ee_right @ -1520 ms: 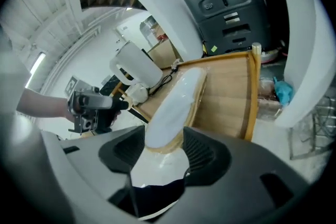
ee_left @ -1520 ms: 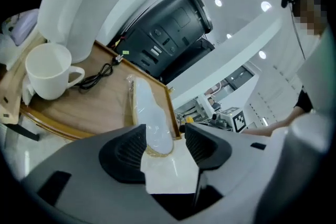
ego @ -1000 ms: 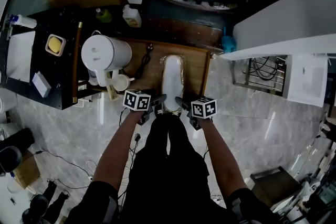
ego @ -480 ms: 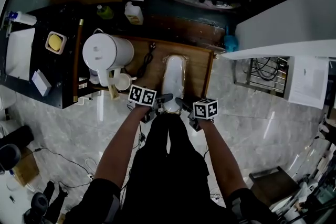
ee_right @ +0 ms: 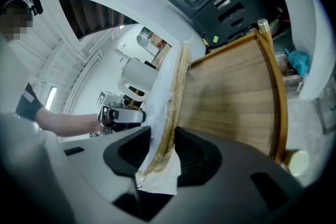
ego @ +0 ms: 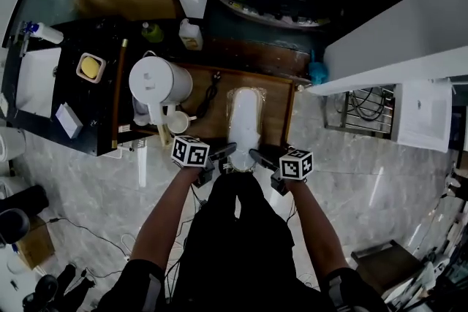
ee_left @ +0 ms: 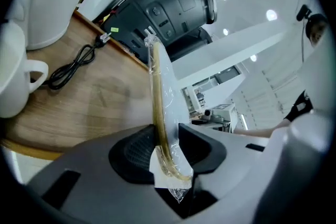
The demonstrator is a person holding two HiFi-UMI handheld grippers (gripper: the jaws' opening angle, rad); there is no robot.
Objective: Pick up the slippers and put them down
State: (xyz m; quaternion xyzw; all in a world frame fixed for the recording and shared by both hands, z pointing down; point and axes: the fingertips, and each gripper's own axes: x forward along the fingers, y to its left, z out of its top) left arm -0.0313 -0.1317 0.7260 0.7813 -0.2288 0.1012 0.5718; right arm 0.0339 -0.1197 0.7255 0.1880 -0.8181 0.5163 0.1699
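Plastic-wrapped slippers in just-closed hand-held gripper, above wooden tabletop

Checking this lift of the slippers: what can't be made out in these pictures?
Slippers, one or a pair: head view shows one white wrapped shape; both gripper views see it edge-on.
Far end, touching the board or clear: head view looks straight down, gripper views foreshorten it.
Bottle label: head view, too small.
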